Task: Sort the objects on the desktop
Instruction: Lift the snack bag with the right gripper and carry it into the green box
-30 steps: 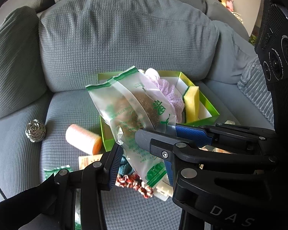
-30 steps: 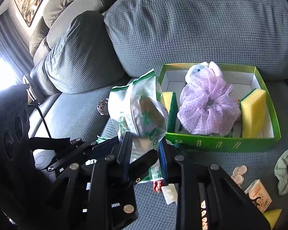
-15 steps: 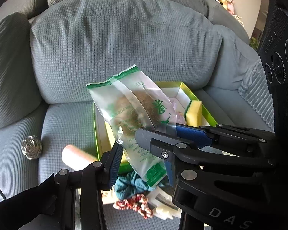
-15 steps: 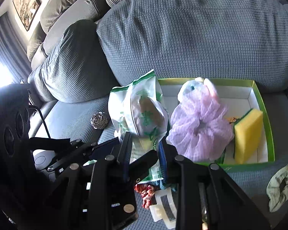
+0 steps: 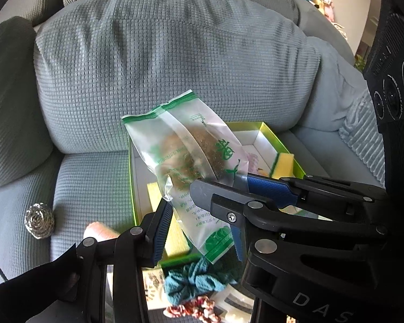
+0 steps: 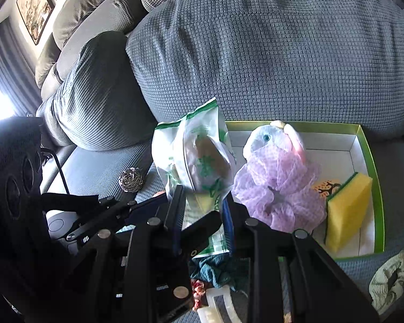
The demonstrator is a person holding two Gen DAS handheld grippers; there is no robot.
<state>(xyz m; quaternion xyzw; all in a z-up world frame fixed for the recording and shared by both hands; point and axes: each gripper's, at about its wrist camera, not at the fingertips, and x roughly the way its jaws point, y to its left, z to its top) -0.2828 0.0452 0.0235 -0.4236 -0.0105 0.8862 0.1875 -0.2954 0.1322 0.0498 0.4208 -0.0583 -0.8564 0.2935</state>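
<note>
A clear snack packet with green print (image 5: 199, 158) hangs in the air over the left end of a green box with a white inside (image 5: 131, 177). My left gripper (image 5: 199, 223) is shut on the packet's lower end. My right gripper (image 6: 202, 196) is shut on the same packet (image 6: 202, 161), and in the left wrist view it crosses in from the right. The box (image 6: 374, 177) holds a lilac mesh scrunchie on a small plush toy (image 6: 277, 185) and a yellow sponge (image 6: 347, 210). Another yellow sponge (image 5: 281, 162) shows behind the packet.
The box sits on a grey sofa seat against a big back cushion (image 5: 175, 67). A steel scourer (image 5: 39, 223) and a peach thread spool (image 5: 99, 232) lie left of the box. In front lie a teal scrunchie (image 5: 191, 280), a red-white scrunchie (image 5: 194, 309) and a pale scrunchie (image 6: 390, 277).
Both grippers carried the packet forward together until it hangs over the box. The spool, the scourer and the scrunchies slid down toward the lower edge of the views.
</note>
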